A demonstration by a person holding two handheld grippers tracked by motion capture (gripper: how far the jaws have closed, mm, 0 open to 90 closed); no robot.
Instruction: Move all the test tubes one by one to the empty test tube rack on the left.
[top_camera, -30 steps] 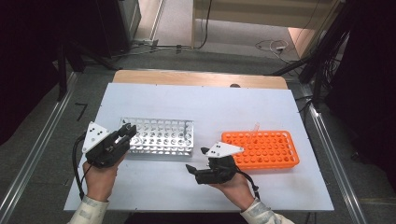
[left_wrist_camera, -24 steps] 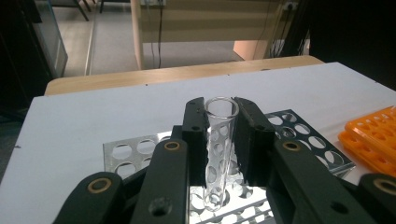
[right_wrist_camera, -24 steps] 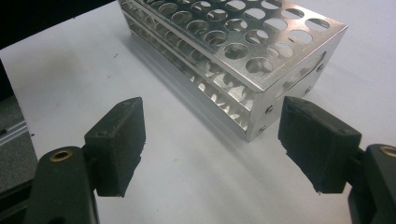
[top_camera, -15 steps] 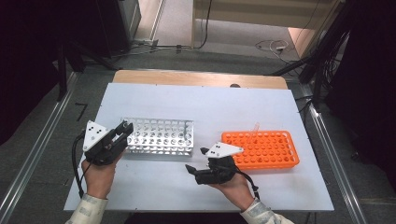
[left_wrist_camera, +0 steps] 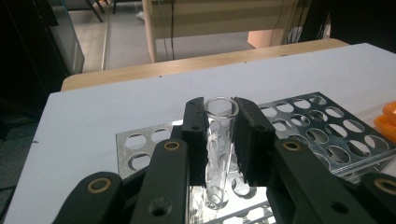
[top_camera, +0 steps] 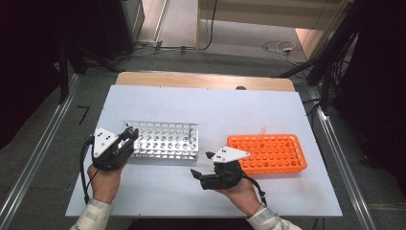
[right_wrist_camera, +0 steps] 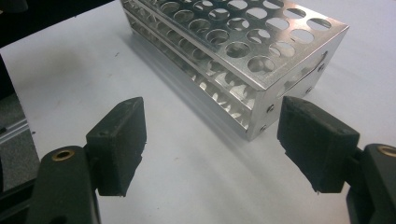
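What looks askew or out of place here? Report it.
One thing stands out: a clear tube in the orange plastic rack leans at a slant instead of standing upright. The clear glass test tube clamped in the left hand-held gripper stands straight over the perforated metal rack. Nothing looks spilled or broken.

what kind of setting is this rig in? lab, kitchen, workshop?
Most likely a lab-style test bench. A perforated silver metal test tube rack and an orange plastic tube rack sit on a white tabletop, and the left gripper grips a clear glass test tube. Loose cables lie on the floor behind.
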